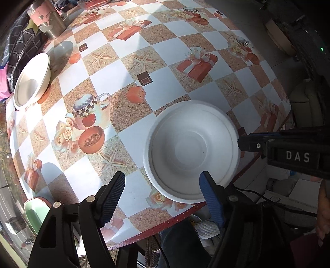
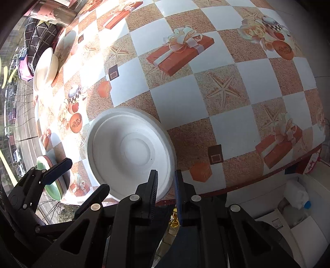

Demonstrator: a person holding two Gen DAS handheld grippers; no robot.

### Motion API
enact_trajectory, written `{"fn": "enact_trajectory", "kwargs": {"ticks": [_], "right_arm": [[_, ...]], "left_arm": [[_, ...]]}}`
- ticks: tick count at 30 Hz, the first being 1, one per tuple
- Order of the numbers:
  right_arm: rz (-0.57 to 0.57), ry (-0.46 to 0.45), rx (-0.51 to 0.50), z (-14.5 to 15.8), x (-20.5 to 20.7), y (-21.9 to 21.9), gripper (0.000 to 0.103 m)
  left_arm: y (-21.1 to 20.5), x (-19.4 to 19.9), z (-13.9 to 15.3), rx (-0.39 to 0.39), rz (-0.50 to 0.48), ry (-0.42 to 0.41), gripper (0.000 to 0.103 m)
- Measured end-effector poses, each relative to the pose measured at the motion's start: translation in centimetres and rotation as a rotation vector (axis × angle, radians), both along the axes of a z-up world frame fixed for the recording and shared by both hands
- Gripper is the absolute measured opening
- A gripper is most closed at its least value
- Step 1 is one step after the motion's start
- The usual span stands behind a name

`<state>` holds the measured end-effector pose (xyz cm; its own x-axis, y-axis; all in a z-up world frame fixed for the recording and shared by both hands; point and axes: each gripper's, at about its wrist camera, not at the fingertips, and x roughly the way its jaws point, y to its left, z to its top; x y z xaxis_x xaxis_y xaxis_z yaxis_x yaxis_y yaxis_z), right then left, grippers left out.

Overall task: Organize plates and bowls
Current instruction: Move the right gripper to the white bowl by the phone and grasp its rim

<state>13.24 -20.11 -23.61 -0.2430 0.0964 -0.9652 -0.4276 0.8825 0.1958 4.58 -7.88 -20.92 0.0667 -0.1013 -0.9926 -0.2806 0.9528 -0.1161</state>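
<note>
**White foam bowl parked right at the table edge, one gripper on its rim**

The right gripper [image 2: 166, 185] had its jaws pinched down narrow on the near rim of the white foam bowl [image 2: 132, 150], one pad inside the lip and one outside. The left gripper [image 1: 163, 198] was spread wide with nothing clamped; its blue pad [image 1: 210, 198] sat over the bowl's near rim, and I couldn't tell if it actually touched. In the left wrist view the right gripper's black body covered the bowl's right side.

The bowl sat upright and empty on the checkered tablecloth [image 1: 165, 53], right at the near edge, maybe a bit past it, hard to say under the fisheye bend.

Further out, a cream bowl [image 1: 31, 82] rested tilted near the far left edge, well apart. A green plate stack [image 2: 53, 185] by the left edge was half hidden behind the left gripper in the right wrist view. A metal cup [image 1: 48, 18] was cut off at the top. The whole middle of the table was open room.
</note>
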Motion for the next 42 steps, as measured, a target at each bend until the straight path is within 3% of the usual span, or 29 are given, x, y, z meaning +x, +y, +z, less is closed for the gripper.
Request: {"fn": "enact_trajectory", "kwargs": {"ticks": [2,3,4,12,20,32,42], "right_arm": [[-0.020,-0.010,-0.012,0.1,0.5,-0.3,0.042],[-0.031,-0.023,-0.010,0.3,0.7,-0.5,0.080],[-0.040,-0.041,-0.005,0.5,0.9,-0.6,0.092],[-0.045,-0.038,-0.033,0.3,1.5,-0.1,0.092],[0.037,-0.049,-0.031,0.9,1.6,3.4,0.092],[0.182,-0.063,0.067,4.2,2.1,14.0,0.092],[0.220,-0.052,0.102,4.0,3.1,23.5,0.092]], "left_arm": [[1.1,-0.3,0.2,-0.002,0.042,-0.011,0.078],[1.7,-0.6,0.3,0.003,0.062,-0.012,0.078],[2.3,-0.9,0.3,0.008,0.082,-0.011,0.078],[5.3,-3.0,-0.5,0.005,0.202,0.018,0.078],[8.0,-4.2,0.0,0.020,0.296,0.005,0.078],[17.5,-5.2,1.8,0.079,0.507,-0.051,0.078],[24.4,-3.5,1.6,0.122,0.624,-0.070,0.078]]}}
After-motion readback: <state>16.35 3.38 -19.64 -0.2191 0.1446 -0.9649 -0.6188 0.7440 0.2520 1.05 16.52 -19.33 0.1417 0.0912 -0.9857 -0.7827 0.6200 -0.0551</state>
